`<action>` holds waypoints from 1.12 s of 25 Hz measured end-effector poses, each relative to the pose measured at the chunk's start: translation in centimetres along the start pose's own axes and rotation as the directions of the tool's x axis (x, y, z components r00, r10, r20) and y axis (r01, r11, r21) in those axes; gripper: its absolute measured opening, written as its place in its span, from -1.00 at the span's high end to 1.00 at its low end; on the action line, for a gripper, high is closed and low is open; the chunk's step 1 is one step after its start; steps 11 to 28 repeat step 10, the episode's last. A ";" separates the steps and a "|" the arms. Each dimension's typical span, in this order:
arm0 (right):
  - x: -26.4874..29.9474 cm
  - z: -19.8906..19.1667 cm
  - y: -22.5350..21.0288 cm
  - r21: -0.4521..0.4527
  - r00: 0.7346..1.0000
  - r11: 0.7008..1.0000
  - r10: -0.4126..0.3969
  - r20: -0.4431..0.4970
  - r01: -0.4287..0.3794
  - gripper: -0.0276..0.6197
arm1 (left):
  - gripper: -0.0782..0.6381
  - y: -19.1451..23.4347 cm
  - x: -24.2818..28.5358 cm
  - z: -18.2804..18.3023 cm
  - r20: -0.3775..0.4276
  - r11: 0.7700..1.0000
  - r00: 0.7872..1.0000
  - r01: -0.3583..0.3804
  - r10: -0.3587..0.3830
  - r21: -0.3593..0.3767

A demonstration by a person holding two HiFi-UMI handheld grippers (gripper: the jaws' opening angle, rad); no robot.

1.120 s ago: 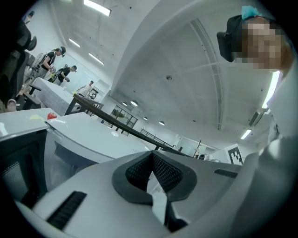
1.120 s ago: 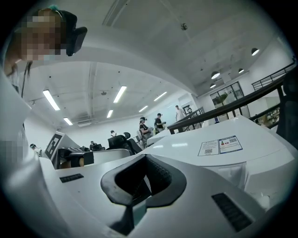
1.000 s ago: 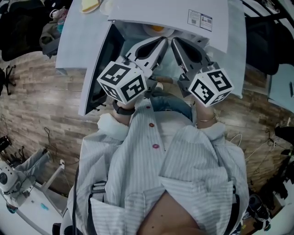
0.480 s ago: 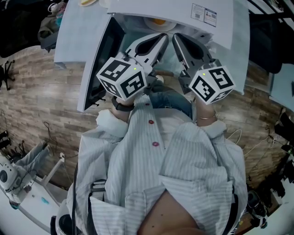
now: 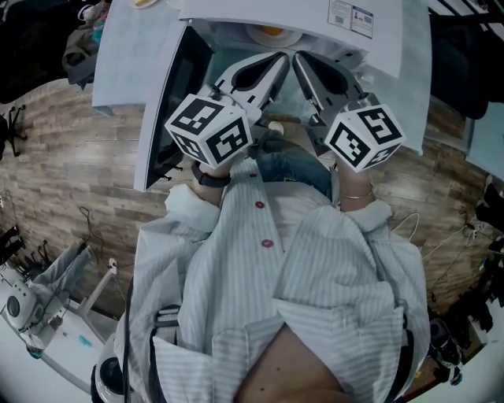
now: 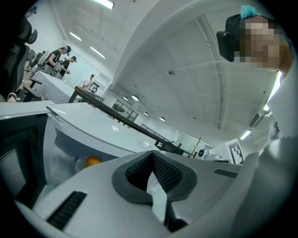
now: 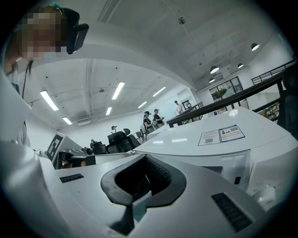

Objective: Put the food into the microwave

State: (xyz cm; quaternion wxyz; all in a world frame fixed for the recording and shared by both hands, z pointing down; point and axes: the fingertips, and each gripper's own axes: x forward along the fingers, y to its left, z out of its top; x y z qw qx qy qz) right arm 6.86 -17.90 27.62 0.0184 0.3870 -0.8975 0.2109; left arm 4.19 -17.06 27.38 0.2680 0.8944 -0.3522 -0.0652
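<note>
A white microwave (image 5: 291, 20) stands in front of me with its door (image 5: 169, 86) swung open to the left. Inside it sits a white plate (image 5: 266, 35) with orange food (image 6: 93, 161) on it, at the back of the cavity. My left gripper (image 5: 280, 60) and right gripper (image 5: 298, 58) point side by side at the opening, tips close together just below the plate. In the left gripper view the left gripper (image 6: 152, 156) is shut with nothing between its pads. The right gripper (image 7: 143, 161) is also shut and empty in its own view, beside the microwave's labelled top (image 7: 205, 139).
The microwave rests on a white table (image 5: 118, 55) that carries a yellow item at its far edge (image 5: 146, 3). Wooden floor (image 5: 71, 157) lies to the left, with equipment and cables at the lower left (image 5: 31, 315). Several people stand far off in the hall (image 7: 151, 118).
</note>
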 end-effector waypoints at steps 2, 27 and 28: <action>0.1 -0.2 -0.1 0.010 1.000 1.000 0.003 -0.003 -0.003 0.82 | 0.76 0.1 0.1 -0.2 -0.005 1.000 1.000 0.000 0.000 -0.005; 0.5 -0.5 -0.1 0.037 1.000 0.999 0.007 -0.012 -0.006 0.82 | 0.76 0.5 0.0 -0.3 -0.017 1.000 1.000 0.000 0.000 -0.018; 0.5 -0.5 -0.1 0.037 1.000 0.999 0.007 -0.012 -0.006 0.82 | 0.76 0.5 0.0 -0.3 -0.017 1.000 1.000 0.000 0.000 -0.018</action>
